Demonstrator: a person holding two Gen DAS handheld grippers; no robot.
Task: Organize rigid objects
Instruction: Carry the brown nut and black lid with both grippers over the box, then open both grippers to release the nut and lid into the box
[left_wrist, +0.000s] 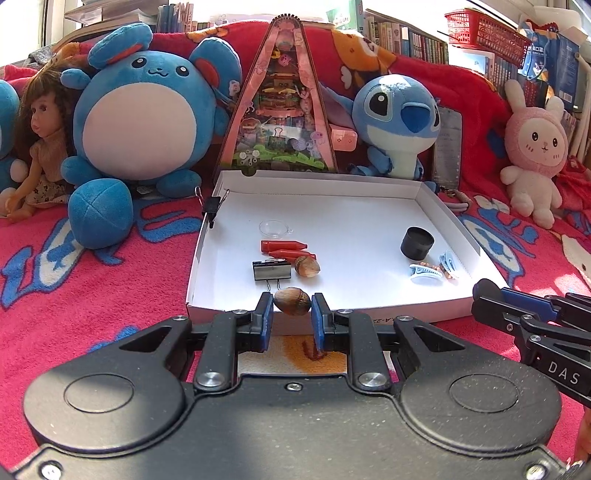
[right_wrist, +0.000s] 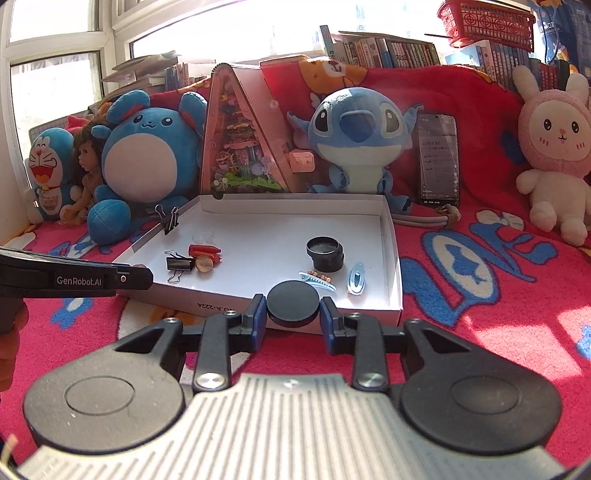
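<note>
L gripper (left_wrist: 292, 306) clamps a brown nut (left_wrist: 291, 300) at white tray (left_wrist: 373, 308) near edge; R gripper (right_wrist: 293, 308) pinches black round lid (right_wrist: 293, 303) nearby.

The right gripper (right_wrist: 293, 314) holds a flat black round lid (right_wrist: 293, 303) between its fingers (right_wrist: 258, 314), just above the near wall of a shallow white box (right_wrist: 391, 258). The box lies on a red blanket (right_wrist: 480, 295). Inside the box, near its middle, stands an open black jar (right_wrist: 325, 254). In front of the jar lie a pale blue hair clip (right_wrist: 317, 280) and, toward the box's right wall, a second clip (right_wrist: 356, 282). Toward the box's left side sit a black binder clip (right_wrist: 179, 264), a nut (right_wrist: 204, 264) and red bottle-shaped pieces (right_wrist: 205, 252). Another binder clip (right_wrist: 170, 221) grips the box's left wall. The left gripper (right_wrist: 136, 277) reaches in by the box's near left corner.
</note>
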